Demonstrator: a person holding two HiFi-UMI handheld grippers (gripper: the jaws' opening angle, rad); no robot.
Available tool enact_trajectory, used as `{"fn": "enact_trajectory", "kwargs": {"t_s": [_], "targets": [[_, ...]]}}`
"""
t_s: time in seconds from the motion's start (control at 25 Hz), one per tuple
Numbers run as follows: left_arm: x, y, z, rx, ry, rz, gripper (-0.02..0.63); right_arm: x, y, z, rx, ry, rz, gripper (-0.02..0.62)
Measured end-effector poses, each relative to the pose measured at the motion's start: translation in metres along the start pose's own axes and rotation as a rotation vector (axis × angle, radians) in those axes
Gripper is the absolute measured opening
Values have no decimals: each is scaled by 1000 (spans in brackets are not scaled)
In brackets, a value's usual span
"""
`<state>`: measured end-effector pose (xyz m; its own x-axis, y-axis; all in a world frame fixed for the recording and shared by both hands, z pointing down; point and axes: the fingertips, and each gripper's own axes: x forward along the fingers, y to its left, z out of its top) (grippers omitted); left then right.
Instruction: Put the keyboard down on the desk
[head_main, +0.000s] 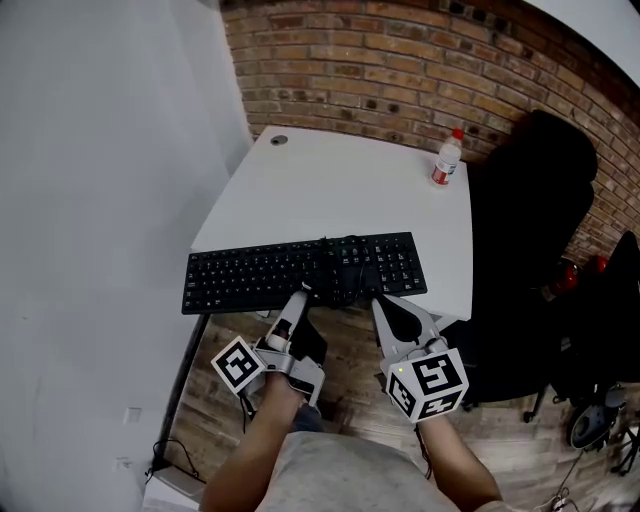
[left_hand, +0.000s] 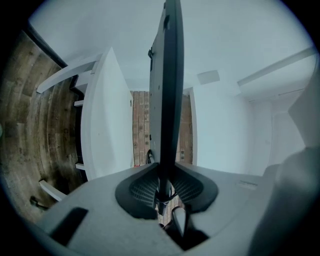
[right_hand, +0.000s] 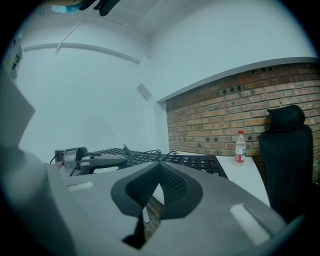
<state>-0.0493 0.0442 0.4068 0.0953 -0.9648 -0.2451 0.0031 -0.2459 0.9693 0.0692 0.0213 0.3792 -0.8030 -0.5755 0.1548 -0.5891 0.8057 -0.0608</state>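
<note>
A black keyboard (head_main: 260, 275) hangs level over the near edge of the white desk (head_main: 340, 190), its cable (head_main: 347, 252) coiled on top. My left gripper (head_main: 300, 293) is shut on the keyboard's near edge. In the left gripper view the keyboard (left_hand: 170, 75) stands edge-on between the pads (left_hand: 145, 187) of that gripper (left_hand: 165, 176). My right gripper (head_main: 383, 300) is at the near edge further right, its tips by the underside. In the right gripper view that gripper (right_hand: 160, 167) has its jaws together with nothing between them, and the keyboard (right_hand: 200, 161) lies just beyond.
A plastic bottle with a red cap (head_main: 447, 160) stands at the desk's far right corner. A black office chair (head_main: 530, 220) is right of the desk. A brick wall (head_main: 400, 60) is behind it, a white wall (head_main: 100, 200) on the left, and wooden floor (head_main: 350, 350) below.
</note>
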Motion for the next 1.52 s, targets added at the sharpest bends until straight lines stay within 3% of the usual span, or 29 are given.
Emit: {"fn": "enact_trajectory", "kwargs": {"t_s": [0.44,0.72,1.52], "targets": [[56,18,91,-24,79,35,75,114,-2,25,16,33,-61,6],[89,36,126,-64,138,48,77,156,-9,28,29,77,-136,6],[165,78,130,-122,318,58,78,187,-67,18,92,113,-333,7]]}}
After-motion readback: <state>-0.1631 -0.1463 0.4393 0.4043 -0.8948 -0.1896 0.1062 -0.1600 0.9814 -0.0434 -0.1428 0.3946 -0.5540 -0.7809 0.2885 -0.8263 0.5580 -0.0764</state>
